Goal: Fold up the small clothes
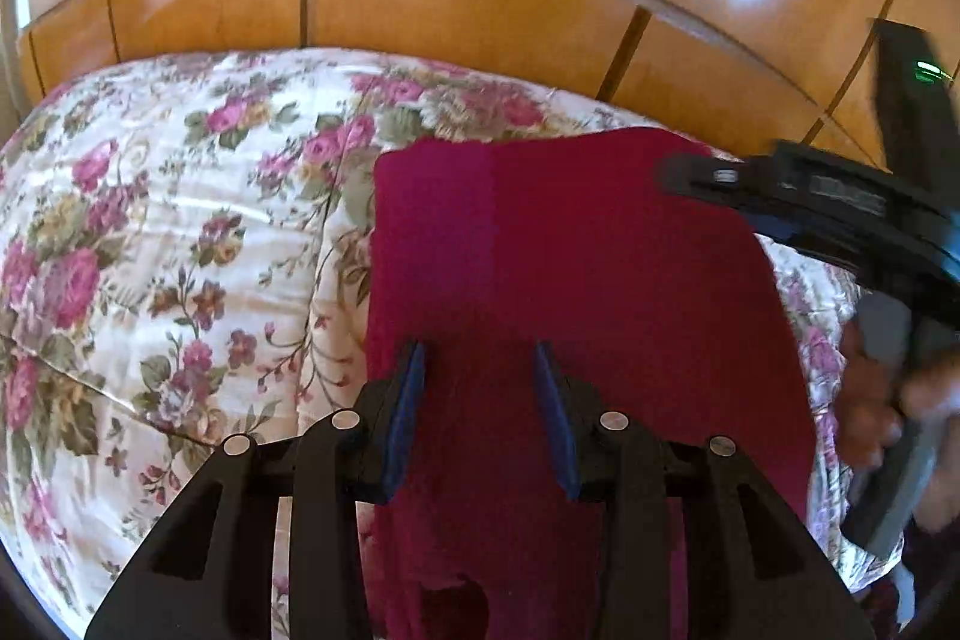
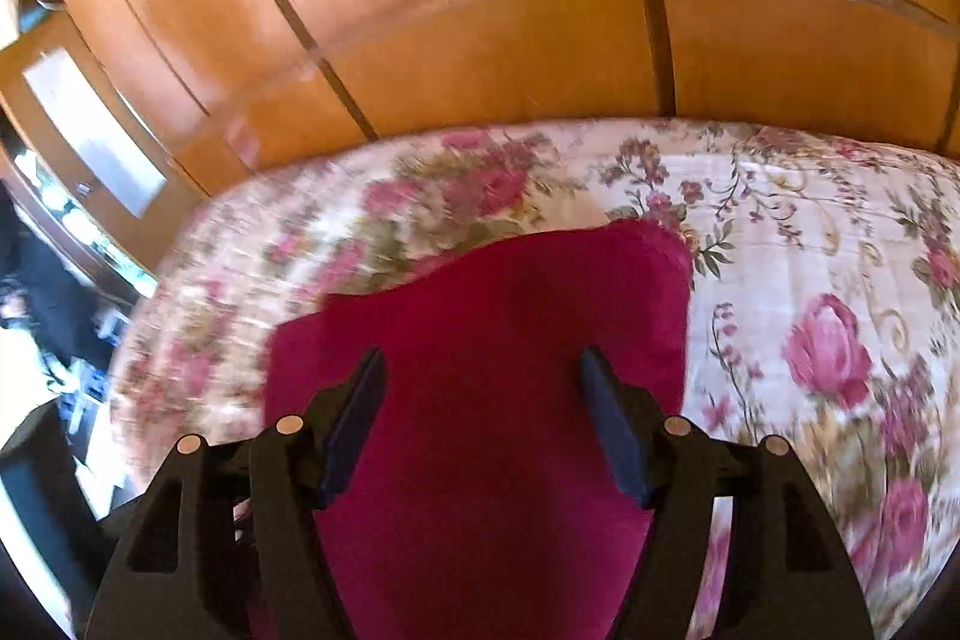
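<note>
A crimson garment [image 1: 558, 280] lies spread on a bed covered with a floral bedspread [image 1: 150, 250], filling the centre and lower middle of the left wrist view. The left gripper [image 1: 480, 358] hangs over it with its blue-padded fingers [image 1: 411, 400] spread apart, nothing pinched between them; the red cloth shows in the gap and runs on beyond the tips toward the upper middle of the frame, and whether the tips touch the fabric cannot be told. Near the bottom edge the cloth is rumpled, with a dark opening in it. At the right edge of the same view the right gripper [image 1: 690, 175] reaches in from the side, blurred, its tip over the garment's upper right corner, with the person's hand [image 1: 882, 400] below it. In the right wrist view the garment [image 2: 510, 340] occupies the centre and lower middle, its far edge curving across the middle of the frame against the bedspread [image 2: 810, 280]. The right gripper [image 2: 483, 364] likewise has its fingers [image 2: 606, 400] parted and released, the red cloth seen between and beyond them. Glossy wooden wardrobe panels [image 2: 480, 10] fill the top of both views.
</note>
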